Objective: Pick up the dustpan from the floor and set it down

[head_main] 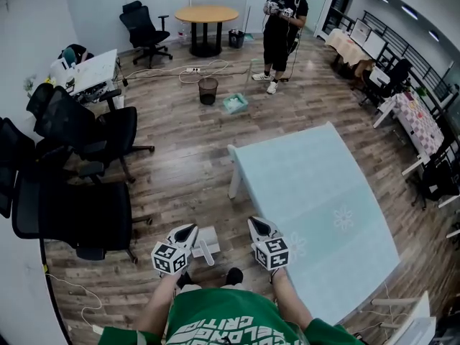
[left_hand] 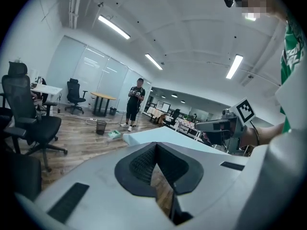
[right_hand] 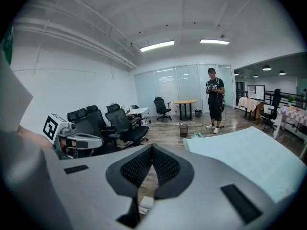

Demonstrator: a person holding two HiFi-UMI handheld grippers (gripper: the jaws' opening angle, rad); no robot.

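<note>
Head view showed left tongs (head_main: 192, 228) and right tongs (head_main: 254, 222) both clenched, empty, over a white plastic dustpan (head_main: 205, 241) on the wooden floor (head_main: 180, 171)

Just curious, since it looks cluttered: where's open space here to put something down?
The pale tabletop looks bare. The wood floor between it and the black chairs is open too. Crowded: the chairs at left, and around the wastebasket.
</note>
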